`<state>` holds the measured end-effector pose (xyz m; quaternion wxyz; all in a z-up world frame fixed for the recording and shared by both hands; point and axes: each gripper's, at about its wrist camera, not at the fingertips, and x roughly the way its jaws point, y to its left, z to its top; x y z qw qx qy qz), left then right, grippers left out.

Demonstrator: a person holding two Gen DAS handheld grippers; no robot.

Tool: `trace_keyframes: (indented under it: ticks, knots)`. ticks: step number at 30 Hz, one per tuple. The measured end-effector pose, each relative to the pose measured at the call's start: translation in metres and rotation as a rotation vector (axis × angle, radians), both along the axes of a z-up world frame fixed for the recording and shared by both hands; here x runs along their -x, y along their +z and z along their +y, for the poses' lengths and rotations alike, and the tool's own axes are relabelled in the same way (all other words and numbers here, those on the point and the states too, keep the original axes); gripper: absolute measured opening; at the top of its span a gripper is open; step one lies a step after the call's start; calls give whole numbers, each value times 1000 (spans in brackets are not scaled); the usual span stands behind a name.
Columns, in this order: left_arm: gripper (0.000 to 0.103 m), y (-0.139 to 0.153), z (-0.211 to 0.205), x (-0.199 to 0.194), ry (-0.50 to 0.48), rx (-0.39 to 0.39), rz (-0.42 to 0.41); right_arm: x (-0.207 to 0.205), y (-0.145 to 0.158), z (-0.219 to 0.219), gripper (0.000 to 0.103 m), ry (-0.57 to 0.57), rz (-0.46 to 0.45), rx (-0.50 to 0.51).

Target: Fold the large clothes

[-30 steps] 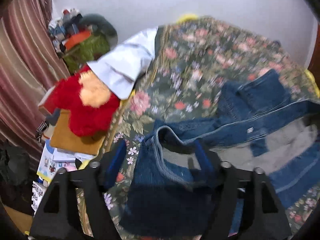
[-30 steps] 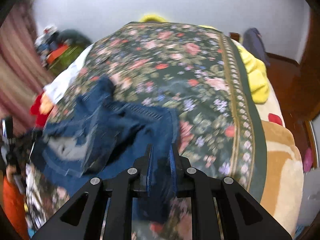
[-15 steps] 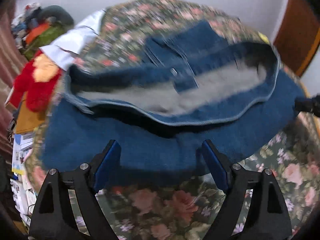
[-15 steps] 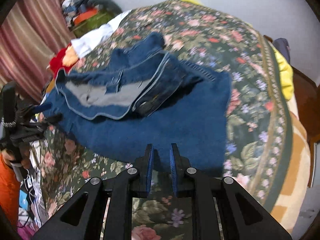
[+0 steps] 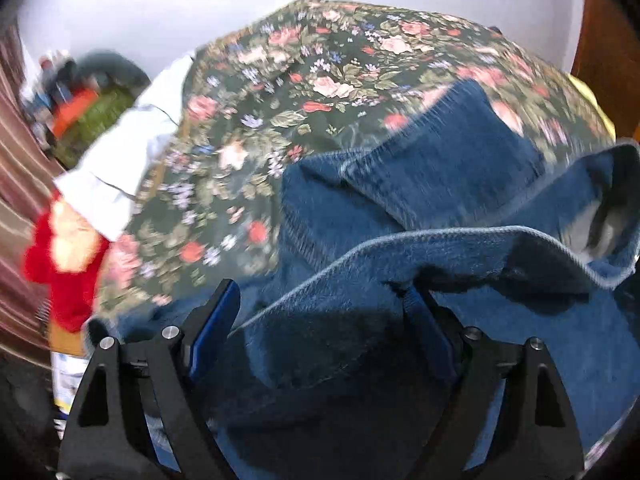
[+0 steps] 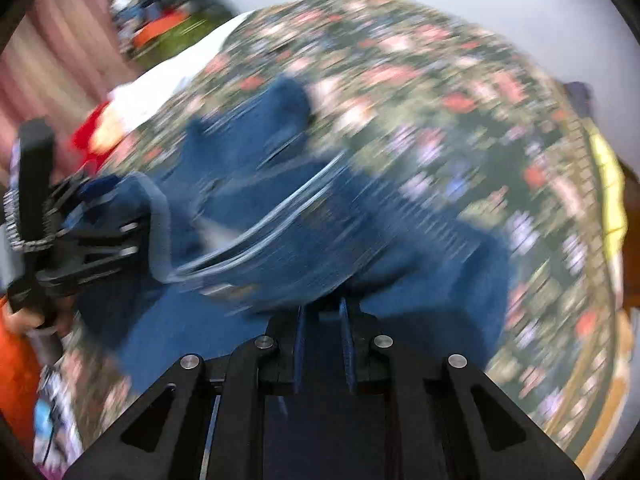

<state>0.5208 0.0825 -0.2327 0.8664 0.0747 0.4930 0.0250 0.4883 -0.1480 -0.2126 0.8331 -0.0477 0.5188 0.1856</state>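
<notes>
Here a blue denim jacket [image 5: 400,208] lies on a bed with a flowered cover [image 5: 320,72]. In the left wrist view its nearest edge is lifted and draped between the fingers of the left tool [image 5: 320,304]. These fingers stand wide apart; the pads do not clearly press on the cloth, so this tool looks open, with denim bunched between the fingers.

In the right wrist view, which is strongly blurred, the jacket [image 6: 320,216] stretches across the picture from the left tool [image 6: 104,236] at the left side to the right tool [image 6: 322,312] at the bottom. So its long axis runs from side to side along the near part of the bed. The right tool is closed tightly on the near denim edge.

A red plush toy [image 5: 60,264] and a white cloth [image 5: 132,152] lie beside the bed at the left.
</notes>
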Motion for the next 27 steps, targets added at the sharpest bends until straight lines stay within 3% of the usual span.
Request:
trace_keyframes:
  ticks: [2, 5, 10, 12, 15, 18, 24, 27]
  knots:
    - [85, -5, 6, -15, 21, 42, 35, -25, -4, -8, 12, -53, -15, 23]
    - [85, 0, 19, -27, 126, 19, 9, -42, -12, -14, 12, -88, 11, 19]
    - [85, 40, 61, -14, 214, 188, -67, -29, -2, -11, 12, -89, -48, 175]
    - [85, 61, 70, 3, 204, 196, -114, -20, 8, -10, 12, -62, -61, 156]
    - [86, 88, 81, 32, 163, 147, -169, -3, 28, -5, 12, -6, -78, 89]
    - [90, 97, 91, 60, 142, 73, -163, 13, 42, 17, 12, 60, -92, 53]
    - [91, 56, 103, 96, 52, -8, -39, 38, 32, 72, 12, 175, -57, 36]
    - [91, 28, 108, 95, 82, -74, 19, 42, 11, 95, 12, 221, -13, 65]
